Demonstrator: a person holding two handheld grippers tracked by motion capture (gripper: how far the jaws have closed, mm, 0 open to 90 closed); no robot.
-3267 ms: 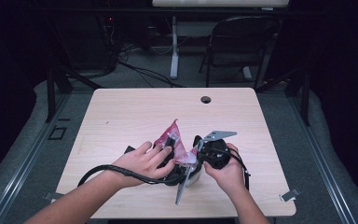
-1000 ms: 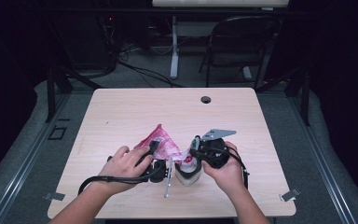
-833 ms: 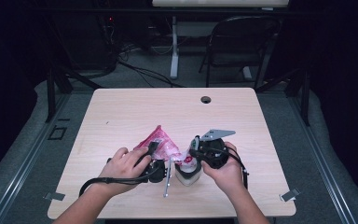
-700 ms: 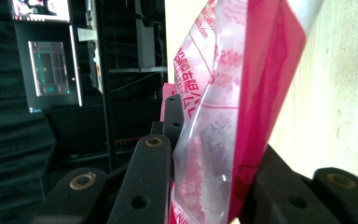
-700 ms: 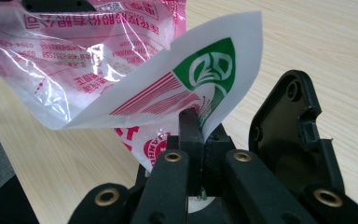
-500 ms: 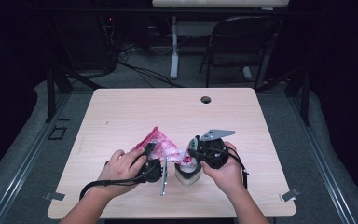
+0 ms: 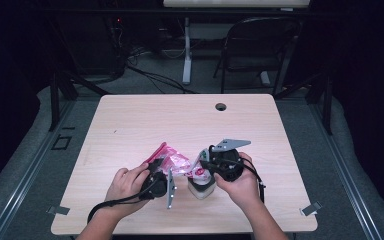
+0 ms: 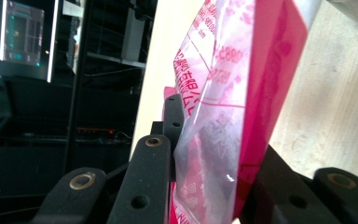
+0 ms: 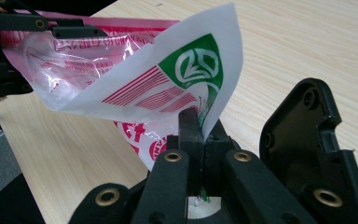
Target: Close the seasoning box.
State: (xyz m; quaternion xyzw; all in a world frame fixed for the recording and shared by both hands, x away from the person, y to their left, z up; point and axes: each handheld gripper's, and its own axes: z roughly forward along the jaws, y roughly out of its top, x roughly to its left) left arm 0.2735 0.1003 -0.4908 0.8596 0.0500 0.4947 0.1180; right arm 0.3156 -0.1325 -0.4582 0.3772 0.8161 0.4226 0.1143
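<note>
A pink and clear plastic bag [image 7: 172, 161] with red print is stretched low over the wooden table [image 7: 180, 120] between both grippers. My left gripper [image 7: 162, 167], held in the left hand, is shut on the bag's pink end [image 8: 223, 140], with one jaw on each side of the film. My right gripper [image 7: 203, 168] is shut on the bag's white corner with a green logo [image 9: 200, 70], and its fingertips [image 9: 189, 122] pinch the edge. The left gripper [image 9: 28, 28] appears at the top left of the right gripper view. A white object [image 7: 201, 189] that I cannot identify sits under the right gripper.
A round cable hole [image 7: 221, 106] sits near the table's far edge. Beyond the table stand a dark chair [image 7: 260, 45] and floor cables. The left gripper's black cable [image 7: 115, 202] trails toward the near edge. The far half of the tabletop is bare wood.
My left hand has moved left and toward the near edge with the bag's pink end, sinking closer to the table. The bag now lies lower and flatter. The right hand has stayed put.
</note>
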